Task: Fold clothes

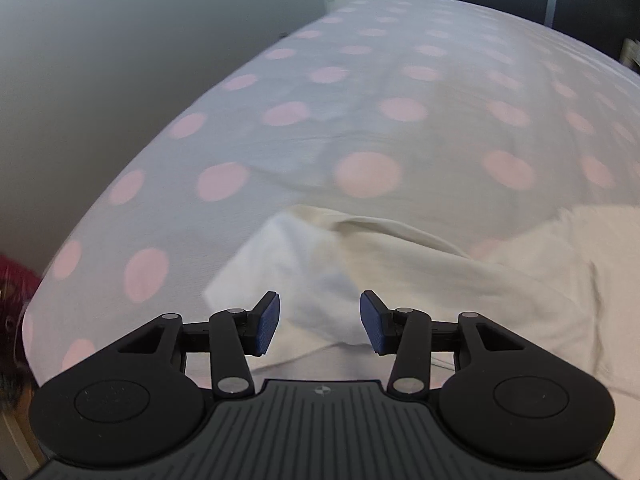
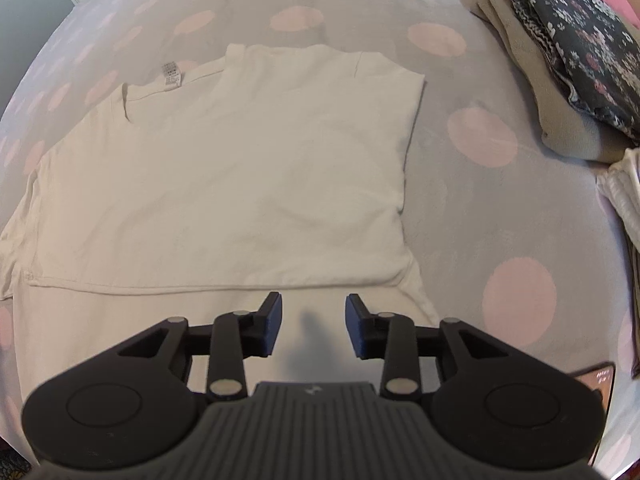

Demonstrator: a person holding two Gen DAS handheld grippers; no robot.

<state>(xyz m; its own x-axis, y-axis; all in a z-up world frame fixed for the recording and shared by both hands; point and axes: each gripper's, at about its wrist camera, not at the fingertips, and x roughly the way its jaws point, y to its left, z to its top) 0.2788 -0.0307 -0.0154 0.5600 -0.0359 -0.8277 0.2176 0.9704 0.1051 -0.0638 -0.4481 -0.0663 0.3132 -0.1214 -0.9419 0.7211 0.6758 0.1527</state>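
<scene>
Across the middle of the right wrist view, a cream T-shirt (image 2: 224, 184) is lying spread on a grey bedspread (image 2: 460, 208) dotted with pink circles. No basket or bin is showing; the bedspread is bearing everything. The shirt is looking partly folded: one layer is doubled over, its hemmed edge running straight across the lower middle of the frame, with more cream cloth showing below that line. A small white care label (image 2: 171, 75) is sitting exposed near the upper left of the garment, and a short sleeve edge is trailing off at the far left. The fabric is lying mostly smooth, with faint creases.

At the upper right of that view, a folded dark floral garment (image 2: 576, 48) is resting on top of a beige folded piece (image 2: 532, 92), well apart from the shirt. A white ribbed cloth (image 2: 624, 196) is peeking in at the right edge.

The right gripper (image 2: 314, 326) is hovering over the shirt's lower part, its jaws standing apart and holding nothing.

Through the left wrist view, the same shirt (image 1: 400, 272) is appearing blurred at lower centre, rumpled into soft ridges on the bedspread (image 1: 280, 140). The left gripper (image 1: 320, 322) is hanging above it with its blue pads (image 1: 267, 322) spread wide, empty.
</scene>
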